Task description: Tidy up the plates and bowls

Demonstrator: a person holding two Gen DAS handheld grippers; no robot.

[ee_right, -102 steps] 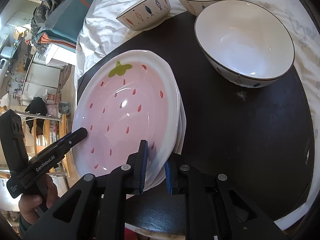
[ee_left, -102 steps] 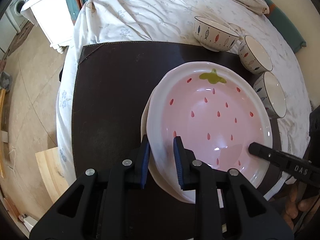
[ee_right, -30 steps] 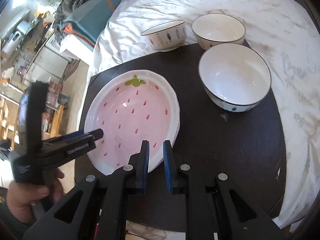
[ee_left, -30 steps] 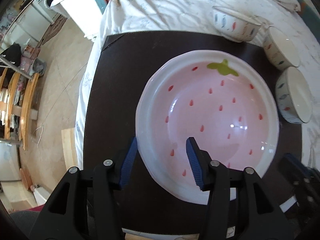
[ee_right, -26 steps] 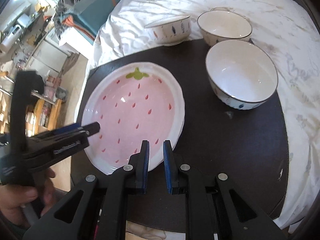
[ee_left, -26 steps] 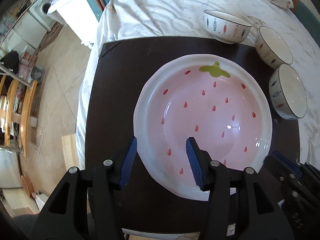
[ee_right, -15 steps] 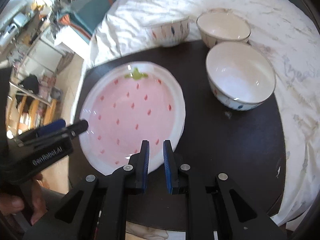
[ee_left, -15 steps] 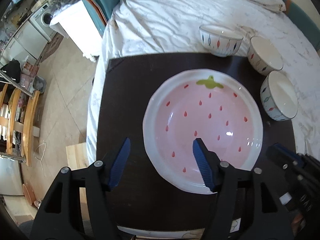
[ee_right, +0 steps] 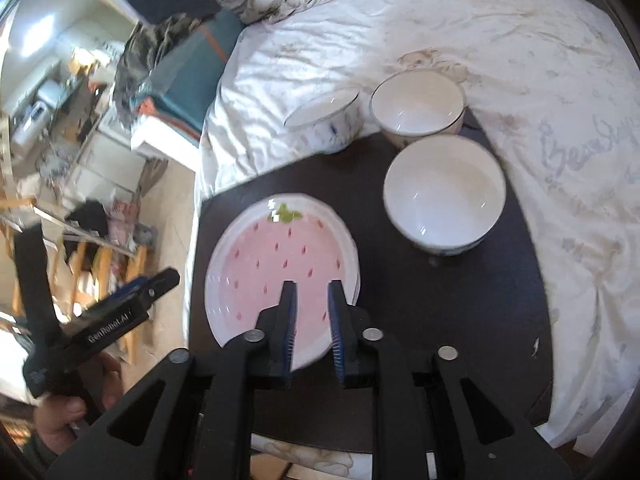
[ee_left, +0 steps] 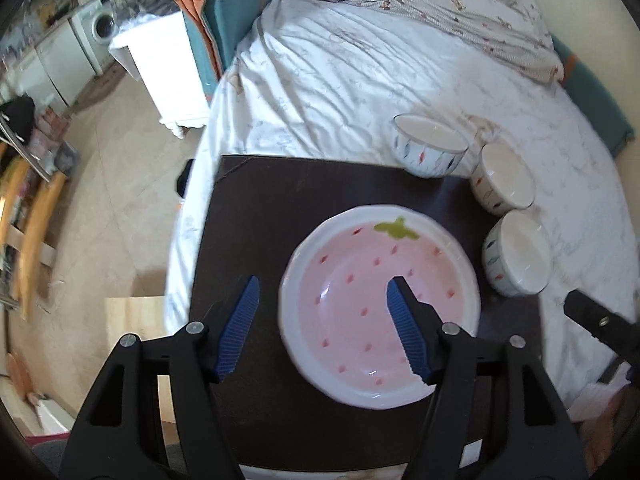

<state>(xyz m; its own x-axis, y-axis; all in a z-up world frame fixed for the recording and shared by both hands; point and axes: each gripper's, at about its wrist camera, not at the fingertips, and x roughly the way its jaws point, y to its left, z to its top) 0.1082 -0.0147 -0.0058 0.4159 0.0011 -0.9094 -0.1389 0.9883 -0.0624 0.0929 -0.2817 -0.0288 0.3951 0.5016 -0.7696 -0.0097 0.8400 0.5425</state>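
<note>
Above dark mat (ee_left: 256,216), left claw (ee_left: 322,326) gapes wide, right claw (ee_right: 312,316) narrow, both empty.

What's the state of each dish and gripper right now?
strawberry plate: flat on the dark mat, released, empty.
nearest bowl: upright, empty, on the mat.
middle bowl: upright, empty.
far bowl: upright, beside the middle bowl.
left gripper: open wide, holding nothing.
right gripper: slightly open, holding nothing.

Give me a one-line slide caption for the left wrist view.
Open left gripper above a pink strawberry plate on a dark mat, three bowls lined up alongside.
</note>
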